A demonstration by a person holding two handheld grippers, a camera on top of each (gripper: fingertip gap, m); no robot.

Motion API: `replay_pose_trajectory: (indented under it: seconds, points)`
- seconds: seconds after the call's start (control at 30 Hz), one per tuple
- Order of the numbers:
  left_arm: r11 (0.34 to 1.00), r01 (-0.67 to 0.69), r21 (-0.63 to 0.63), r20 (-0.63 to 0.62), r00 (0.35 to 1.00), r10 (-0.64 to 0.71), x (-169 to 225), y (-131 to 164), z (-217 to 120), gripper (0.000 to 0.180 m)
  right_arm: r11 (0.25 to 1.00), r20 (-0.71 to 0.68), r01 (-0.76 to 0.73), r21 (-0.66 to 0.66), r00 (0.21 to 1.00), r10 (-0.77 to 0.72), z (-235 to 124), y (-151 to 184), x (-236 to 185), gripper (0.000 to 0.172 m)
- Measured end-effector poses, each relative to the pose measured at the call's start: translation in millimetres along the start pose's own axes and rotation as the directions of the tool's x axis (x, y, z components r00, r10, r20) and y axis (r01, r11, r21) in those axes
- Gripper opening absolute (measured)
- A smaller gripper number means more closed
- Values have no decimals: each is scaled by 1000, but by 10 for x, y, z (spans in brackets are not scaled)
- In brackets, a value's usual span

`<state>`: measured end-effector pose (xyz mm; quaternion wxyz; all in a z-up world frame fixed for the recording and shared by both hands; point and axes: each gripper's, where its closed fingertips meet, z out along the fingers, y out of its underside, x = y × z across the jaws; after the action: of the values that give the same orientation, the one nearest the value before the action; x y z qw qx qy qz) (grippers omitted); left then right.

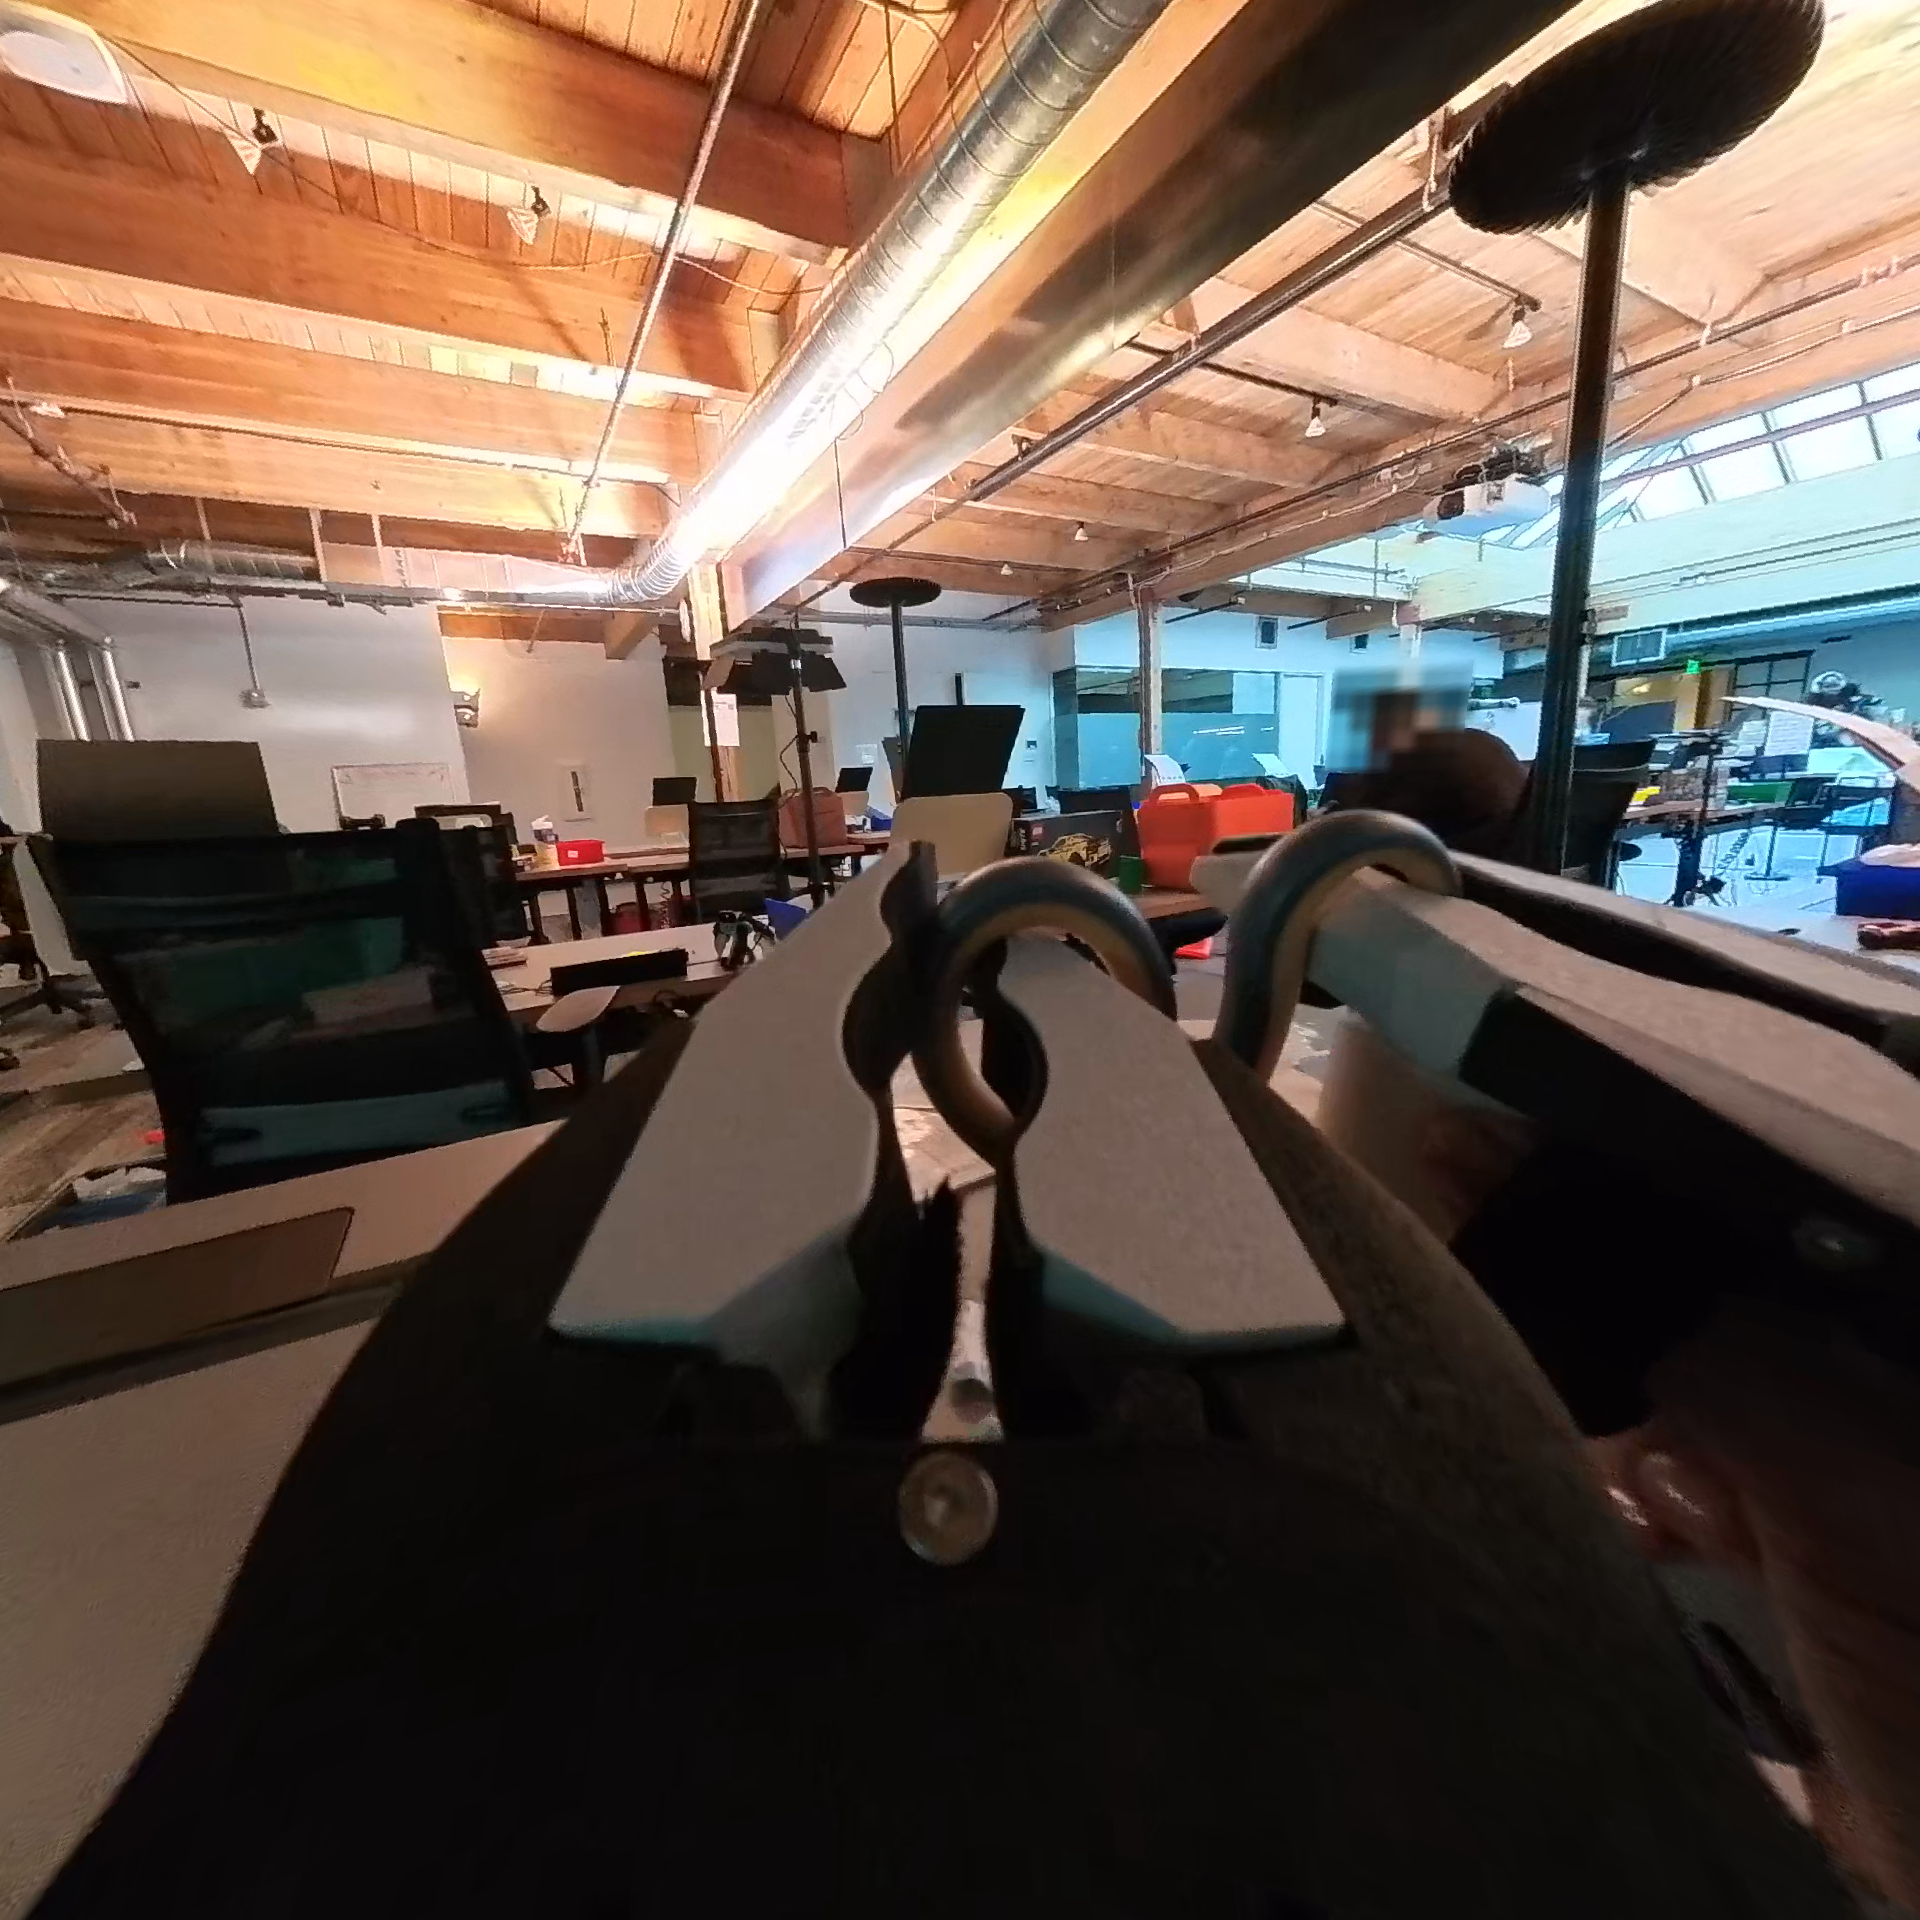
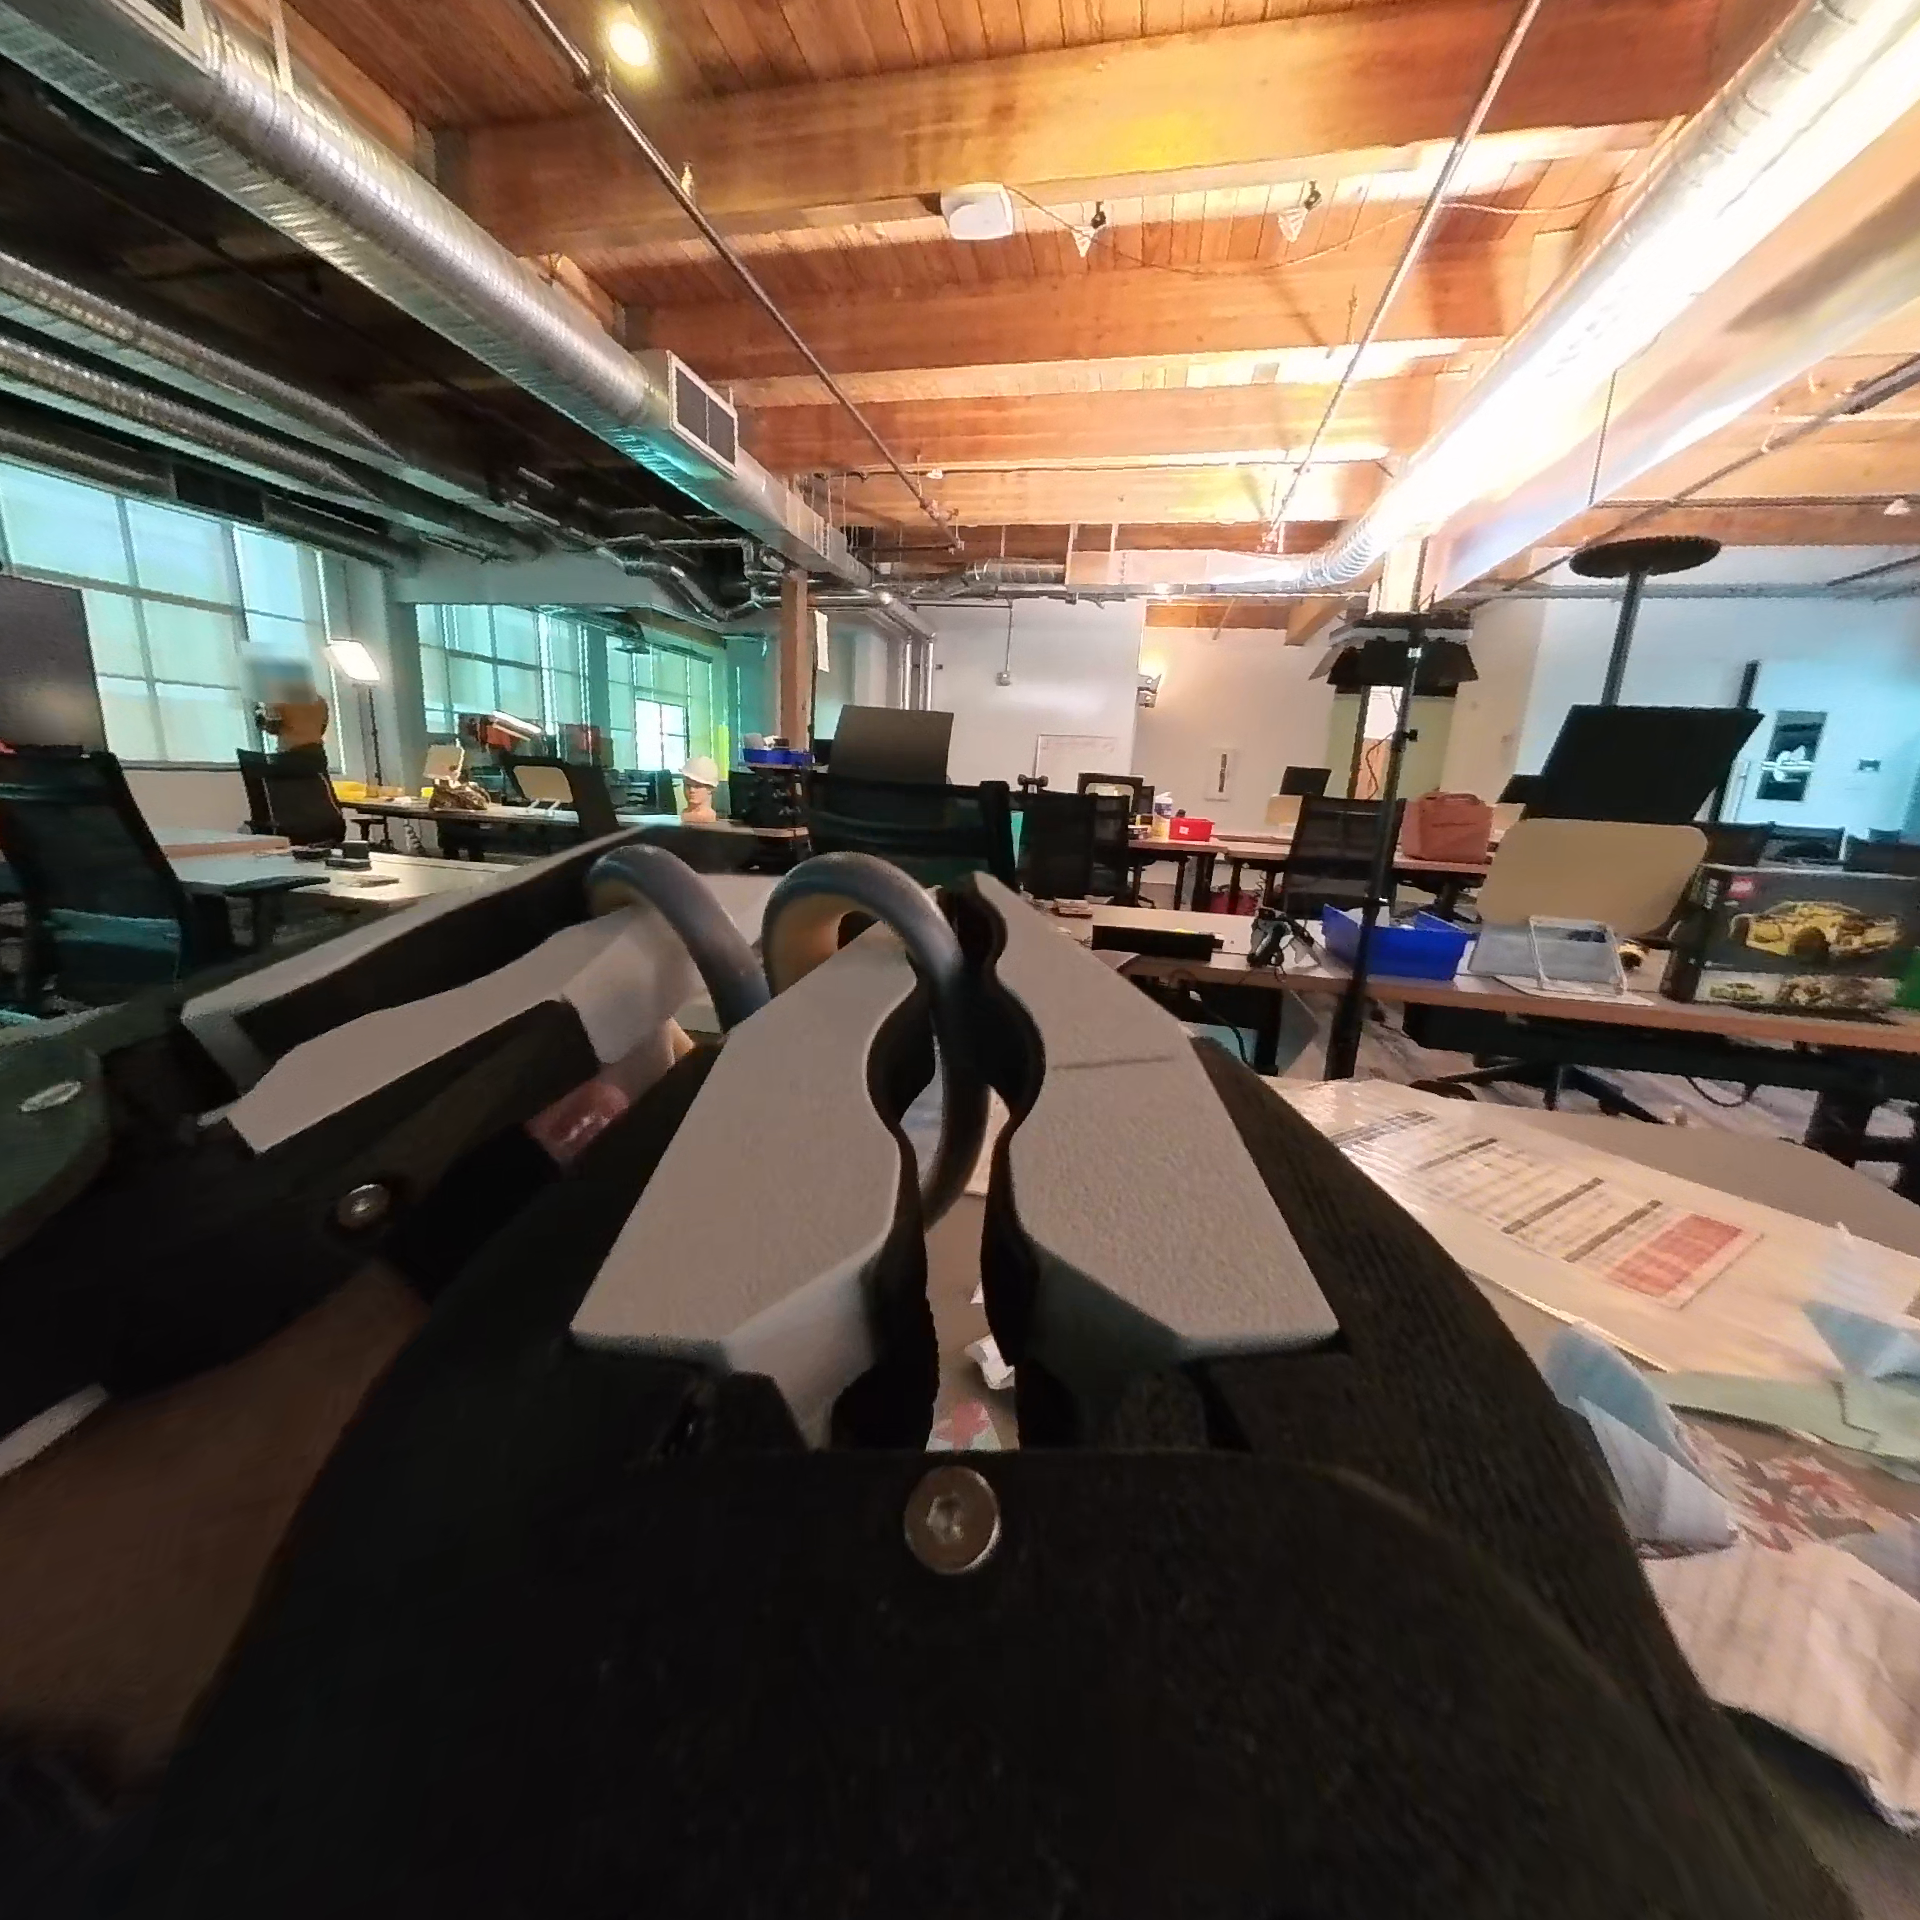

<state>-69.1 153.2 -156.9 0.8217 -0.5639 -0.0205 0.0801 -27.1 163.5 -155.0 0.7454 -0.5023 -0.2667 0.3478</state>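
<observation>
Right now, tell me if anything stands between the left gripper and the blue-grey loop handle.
Nothing visible: the left gripper is shut on that loop handle, its band pinched between the fingers. The second loop is clamped in the right gripper beside it.

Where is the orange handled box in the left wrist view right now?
The orange handled box sits on a far desk, right of centre, just beyond the left gripper, beside a dark box with a yellow car picture.

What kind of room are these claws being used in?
Most likely an open-plan office or workshop, loft style: rows of desks with mesh office chairs, a whiteboard on the far wall, and exposed wooden ceiling beams with bare metal ducting.
</observation>
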Motion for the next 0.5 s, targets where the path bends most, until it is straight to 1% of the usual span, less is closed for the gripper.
replay_pose_trajectory:
  seconds: [0.37,0.43,0.5]
  points:
    - [998,59,-11,19,998,-59,106,-7,9,1,997,-46,-77,31,996,78,-37,-64,110,0]
    - [998,56,-2,-9,998,-56,139,-13,14,1,997,-39,-74,29,996,75,-43,-67,134,0]
    - [1000,7,4,-66,998,-7,177,-2,20,1,998,-16,-66,7,998,66,-43,-49,150,0]
